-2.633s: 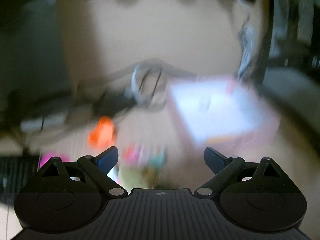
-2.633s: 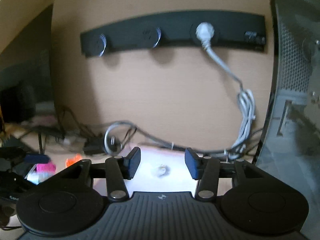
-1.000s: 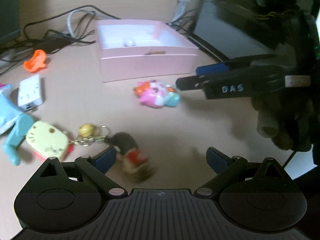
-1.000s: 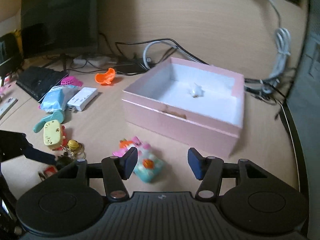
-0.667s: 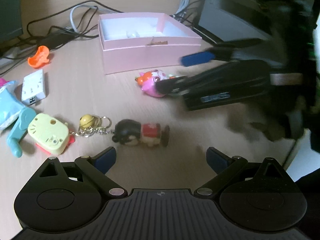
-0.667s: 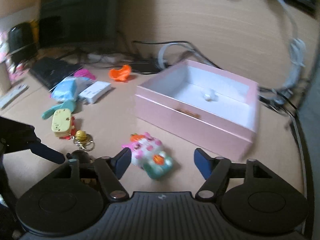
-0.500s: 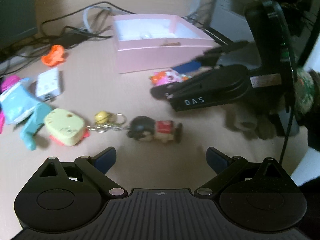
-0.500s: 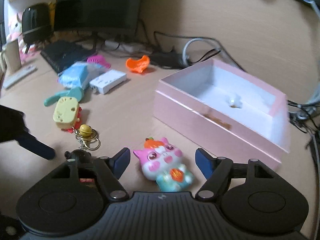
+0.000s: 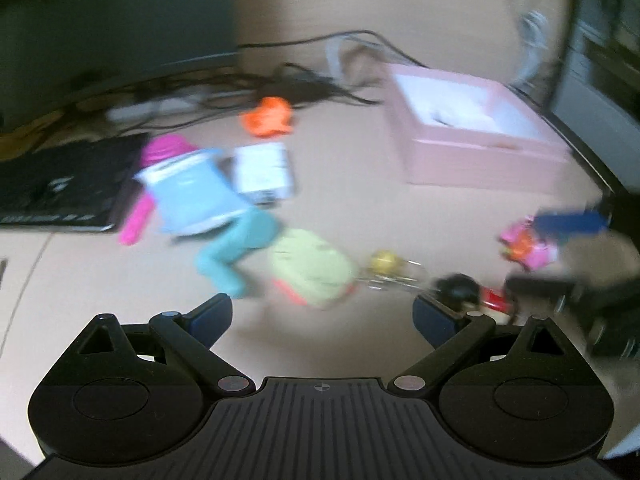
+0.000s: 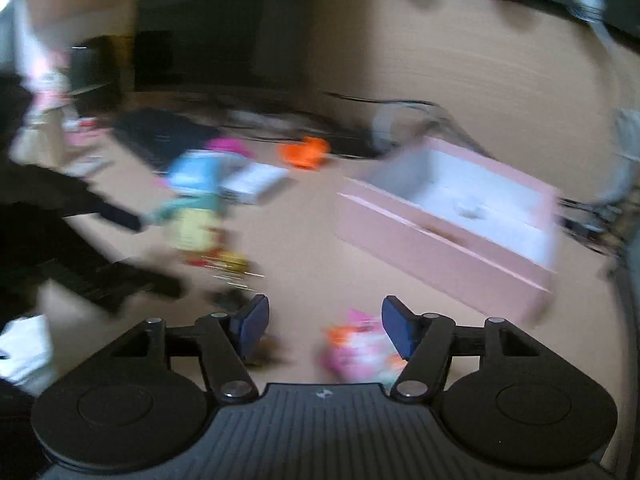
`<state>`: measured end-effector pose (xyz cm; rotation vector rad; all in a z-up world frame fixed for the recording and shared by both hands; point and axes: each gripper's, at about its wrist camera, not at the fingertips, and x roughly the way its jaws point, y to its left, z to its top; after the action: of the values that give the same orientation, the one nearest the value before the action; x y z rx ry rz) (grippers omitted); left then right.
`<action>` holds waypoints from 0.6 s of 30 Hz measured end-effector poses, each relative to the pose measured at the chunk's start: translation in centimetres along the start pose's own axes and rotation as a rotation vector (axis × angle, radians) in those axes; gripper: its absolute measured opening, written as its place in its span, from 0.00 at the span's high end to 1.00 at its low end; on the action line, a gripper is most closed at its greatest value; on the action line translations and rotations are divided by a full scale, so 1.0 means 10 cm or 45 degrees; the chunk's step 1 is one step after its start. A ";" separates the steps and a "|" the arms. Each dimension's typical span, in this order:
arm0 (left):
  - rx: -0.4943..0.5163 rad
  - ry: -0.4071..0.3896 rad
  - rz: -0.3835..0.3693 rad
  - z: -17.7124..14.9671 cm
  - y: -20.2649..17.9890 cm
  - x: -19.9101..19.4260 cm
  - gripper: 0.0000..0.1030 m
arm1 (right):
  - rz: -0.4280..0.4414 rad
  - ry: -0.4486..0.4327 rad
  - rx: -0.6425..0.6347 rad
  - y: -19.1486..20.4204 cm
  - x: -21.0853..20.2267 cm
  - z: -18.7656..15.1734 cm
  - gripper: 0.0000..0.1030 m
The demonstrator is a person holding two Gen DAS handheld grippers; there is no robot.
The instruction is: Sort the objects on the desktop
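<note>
We hold our right gripper (image 10: 324,330) spread wide around the pink cat toy (image 10: 360,354) at six o'clock, our left gripper (image 9: 322,316) also wide apart, and we risk nudging the toy away from the pink box (image 10: 452,236) at two o'clock.

Both views blurred. Bare desk (image 9: 80,280) lies in front of the left gripper (image 9: 322,316), whose jaws stand wide apart.

Beyond that strip a crowded row: teal toy (image 9: 236,248), yellow toy (image 9: 312,272), keyring (image 9: 392,268), dark-haired doll (image 9: 464,288), touching or just beside one another.

Open desk between this row and the pink box (image 10: 448,224).

Right gripper (image 10: 324,326), jaws apart, has the pink cat toy (image 10: 360,348) between its fingers.

Cables (image 9: 280,80) and keyboard (image 9: 60,188) block the back edge.
</note>
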<state>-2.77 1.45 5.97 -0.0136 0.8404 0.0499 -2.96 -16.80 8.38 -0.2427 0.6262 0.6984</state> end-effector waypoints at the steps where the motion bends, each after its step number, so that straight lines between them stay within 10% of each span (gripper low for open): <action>1: -0.022 -0.002 0.017 0.00 0.05 -0.02 0.03 | 0.026 0.028 -0.027 0.08 0.11 0.01 0.38; 3: -0.048 -0.017 0.041 -0.01 0.14 -0.08 0.03 | 0.039 0.110 -0.088 0.21 0.34 0.02 0.39; 5: -0.078 -0.035 0.053 -0.04 0.19 -0.14 0.03 | 0.048 0.192 -0.147 0.30 0.47 0.04 0.72; 11: -0.169 -0.007 0.040 -0.15 0.30 -0.11 0.03 | 0.152 -0.155 0.085 0.07 -0.14 0.75 0.74; 18: -0.077 -0.027 -0.072 -0.18 0.05 -0.05 0.03 | 0.121 -0.209 0.194 -0.15 -0.49 0.84 0.74</action>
<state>-4.52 1.92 5.13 -0.0932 0.8170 0.0224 -1.08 -17.01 17.97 -0.0140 0.5334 0.7494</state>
